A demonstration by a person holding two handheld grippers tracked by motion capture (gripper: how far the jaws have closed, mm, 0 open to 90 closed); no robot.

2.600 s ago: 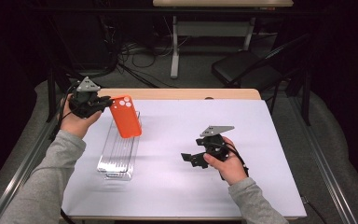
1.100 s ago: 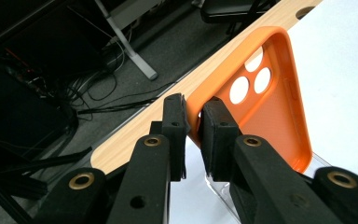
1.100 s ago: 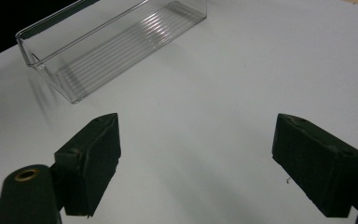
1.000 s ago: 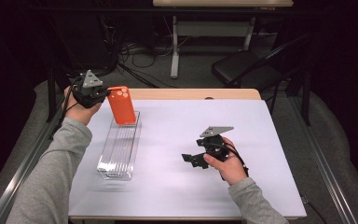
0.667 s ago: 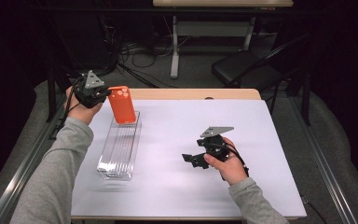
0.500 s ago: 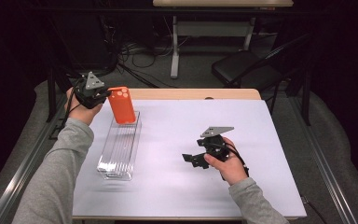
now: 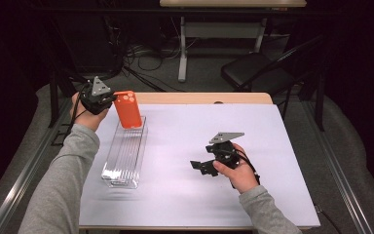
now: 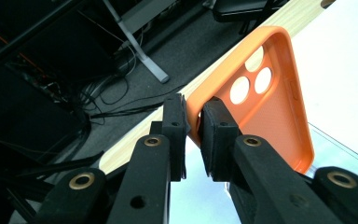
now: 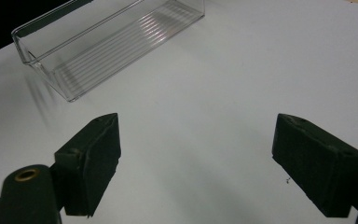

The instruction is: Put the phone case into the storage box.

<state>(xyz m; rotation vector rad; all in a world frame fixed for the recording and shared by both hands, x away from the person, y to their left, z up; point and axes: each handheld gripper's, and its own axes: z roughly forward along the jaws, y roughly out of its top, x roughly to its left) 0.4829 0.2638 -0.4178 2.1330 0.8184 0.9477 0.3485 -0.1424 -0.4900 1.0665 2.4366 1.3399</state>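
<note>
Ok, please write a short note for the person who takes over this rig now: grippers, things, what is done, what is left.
Left gripper: shut on one edge of the orange phone case, holding it upright above the far end of the clear tray.
Right gripper: open, holds nothing, low over the white table, apart from the tray.
Done: case picked up and brought over the tray.
Left: probably lower the case into the tray and release. The tray looks empty.

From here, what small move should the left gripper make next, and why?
Probably lower the orange phone case into the clear tray: the left gripper pinches the case's rim, holding it upright above the tray's far end, while the right gripper rests open on the table.
</note>
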